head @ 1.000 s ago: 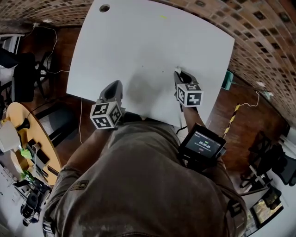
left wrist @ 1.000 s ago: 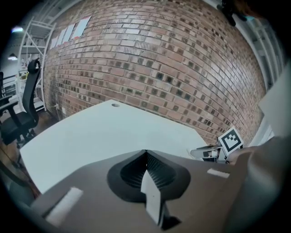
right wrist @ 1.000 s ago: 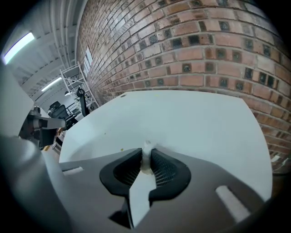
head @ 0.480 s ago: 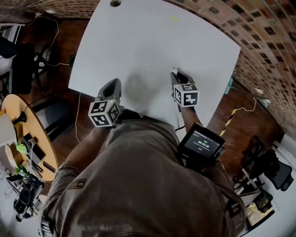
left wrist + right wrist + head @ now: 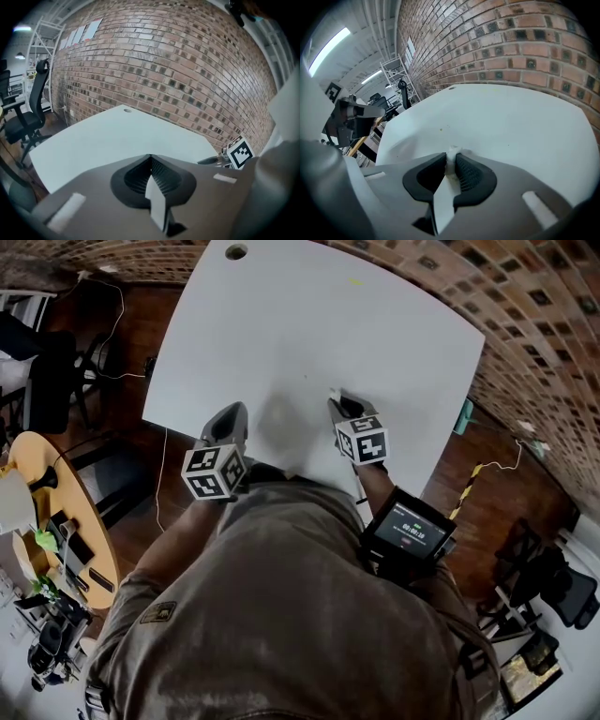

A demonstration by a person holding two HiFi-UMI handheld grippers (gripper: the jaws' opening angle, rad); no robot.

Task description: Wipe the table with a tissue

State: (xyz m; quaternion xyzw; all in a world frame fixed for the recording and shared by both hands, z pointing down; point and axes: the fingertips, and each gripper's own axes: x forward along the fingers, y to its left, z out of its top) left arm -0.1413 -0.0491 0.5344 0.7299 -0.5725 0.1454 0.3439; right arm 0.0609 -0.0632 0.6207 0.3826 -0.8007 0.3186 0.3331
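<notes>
The white table point(image 5: 281, 324) fills the upper middle of the head view. My right gripper point(image 5: 336, 401) rests tips-down near the table's front edge, shut on a small white tissue point(image 5: 452, 155) that pokes out between its dark pads and touches the tabletop point(image 5: 511, 122). My left gripper point(image 5: 232, 412) hovers at the front edge, to the left of the right one, jaws shut with nothing between them point(image 5: 150, 158). In the left gripper view the right gripper's marker cube point(image 5: 240, 152) shows at the table's right side.
A cable hole point(image 5: 235, 251) and a yellow speck point(image 5: 355, 281) mark the table's far side; tiny specks point(image 5: 440, 129) lie ahead of the tissue. A round wooden table point(image 5: 56, 521) with clutter and an office chair point(image 5: 47, 371) stand left. A brick wall runs behind.
My right gripper has slid left along the table with the tissue in it. The left gripper has stayed at the front edge.
</notes>
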